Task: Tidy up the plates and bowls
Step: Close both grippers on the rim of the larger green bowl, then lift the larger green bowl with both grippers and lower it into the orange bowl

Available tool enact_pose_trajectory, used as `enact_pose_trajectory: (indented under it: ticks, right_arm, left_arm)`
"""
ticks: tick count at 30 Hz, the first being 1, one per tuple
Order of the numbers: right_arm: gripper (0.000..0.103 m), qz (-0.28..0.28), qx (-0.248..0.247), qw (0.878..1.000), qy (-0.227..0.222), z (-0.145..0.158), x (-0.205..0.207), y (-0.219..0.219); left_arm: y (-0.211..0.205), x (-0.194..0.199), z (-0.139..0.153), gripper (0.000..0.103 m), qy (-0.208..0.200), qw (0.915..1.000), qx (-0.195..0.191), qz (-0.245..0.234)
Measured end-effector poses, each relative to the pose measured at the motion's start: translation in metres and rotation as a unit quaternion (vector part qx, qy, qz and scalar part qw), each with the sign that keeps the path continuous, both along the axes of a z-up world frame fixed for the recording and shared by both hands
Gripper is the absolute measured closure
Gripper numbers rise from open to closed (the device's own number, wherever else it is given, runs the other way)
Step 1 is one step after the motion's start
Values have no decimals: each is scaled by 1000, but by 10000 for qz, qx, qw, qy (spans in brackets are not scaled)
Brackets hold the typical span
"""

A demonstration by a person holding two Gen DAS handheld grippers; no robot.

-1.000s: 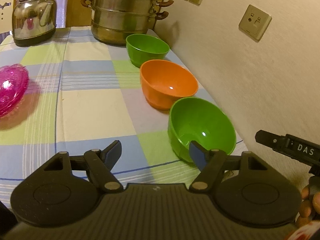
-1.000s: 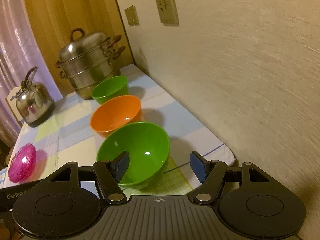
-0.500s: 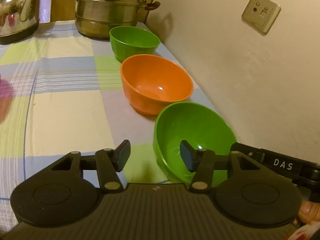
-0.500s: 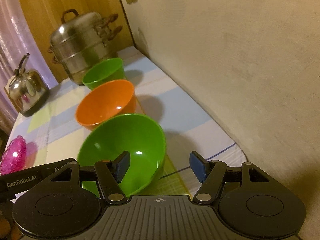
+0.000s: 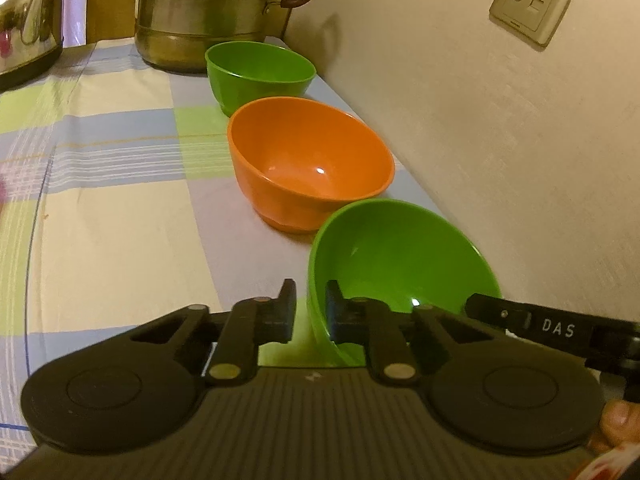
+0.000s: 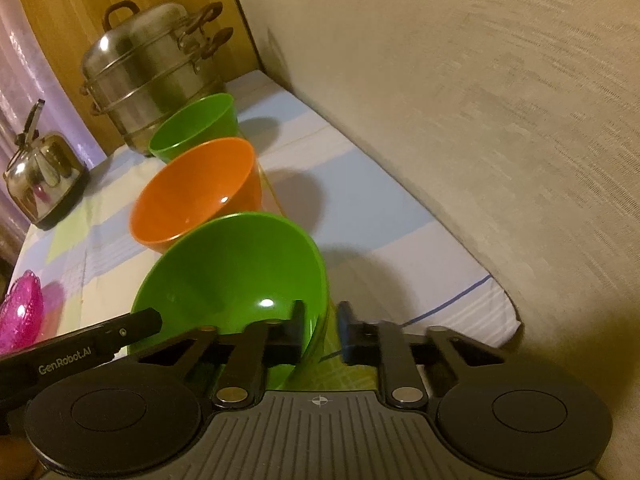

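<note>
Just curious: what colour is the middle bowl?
Orange bowl, clearest in the left wrist view.

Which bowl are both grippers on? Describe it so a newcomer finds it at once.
Start at the steel steamer pot by the wall; three bowls run from it along the wall. Past the far green bowl and the orange bowl, it is the near green bowl, the only one tilted.

3 bowls in row on bench (image 5: 120,208) along wall (image 5: 500,128), near bowl (image 5: 400,264) in front, mid bowl (image 5: 312,168) behind it, far bowl (image 5: 260,68) next, steamer pot (image 5: 208,12) behind that, kettle (image 5: 28,20) to pot's left
</note>
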State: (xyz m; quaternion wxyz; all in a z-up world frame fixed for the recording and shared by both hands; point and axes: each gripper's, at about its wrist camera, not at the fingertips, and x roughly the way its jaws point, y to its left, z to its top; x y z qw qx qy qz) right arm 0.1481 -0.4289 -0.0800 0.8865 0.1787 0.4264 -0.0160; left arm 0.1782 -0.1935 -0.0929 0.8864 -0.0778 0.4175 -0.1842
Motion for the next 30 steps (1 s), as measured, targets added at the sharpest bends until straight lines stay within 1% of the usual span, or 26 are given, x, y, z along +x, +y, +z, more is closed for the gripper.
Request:
enact_pose_trajectory:
  ticks: [2,4,12,22,30]
  right_arm:
    - [92,5,-42,10000,-8,0,0,2]
    - [92,-4,-29,10000,-3,0,-1,2]
    - [92,67,-56,9999,80,4,-8,8]
    - [92,120,-15,9999,-90,26,-17,17]
    - [92,145,-22,9997,-208,39,-18,22]
  left_arm:
    - [-1,-1,1,95,-10,10000,16,-15]
    - [-3,-2,2,95,-26,9999,98,-37]
    - [6,-12,11,95,2,10000,23,51]
    - [12,-19,42,95,-276,9996,18,103]
    - [16,-20,51,95,-317,9994,-2,164]
